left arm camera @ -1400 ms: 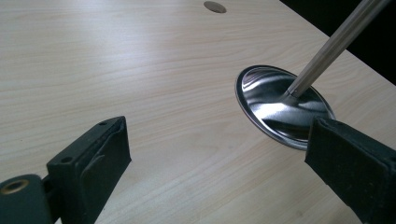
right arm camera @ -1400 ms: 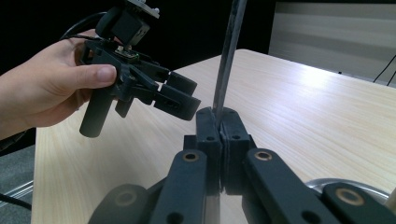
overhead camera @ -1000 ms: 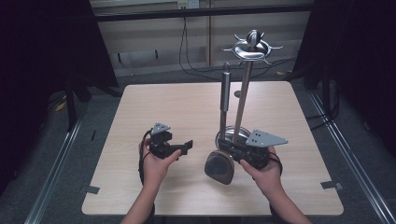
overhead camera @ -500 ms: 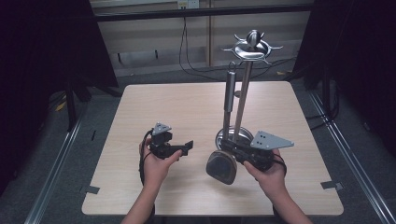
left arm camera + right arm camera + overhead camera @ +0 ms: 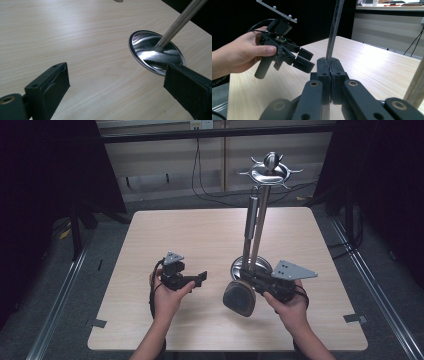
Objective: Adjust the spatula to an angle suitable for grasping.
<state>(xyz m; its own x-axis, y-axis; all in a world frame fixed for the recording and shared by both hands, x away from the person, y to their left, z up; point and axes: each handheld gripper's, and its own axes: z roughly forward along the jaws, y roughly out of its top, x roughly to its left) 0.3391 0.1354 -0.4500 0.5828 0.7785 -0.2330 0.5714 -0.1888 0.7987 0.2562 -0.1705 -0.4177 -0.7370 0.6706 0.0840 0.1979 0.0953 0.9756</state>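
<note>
The right gripper (image 5: 329,72) pinches the ladle (image 5: 240,298) by its handle; left gripper (image 5: 120,87) spread. Best lift it straight, clear of the stand (image 5: 263,220).

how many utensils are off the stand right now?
1. A spatula, clamped by its handle in the right gripper, its dark head at the table's front beside the stand's base. The stand's top hooks look bare, though the far side may hide something.

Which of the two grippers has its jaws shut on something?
The right gripper: its jaws pinch the thin handle of a utensil. The left gripper stands wide open over bare table.
</note>
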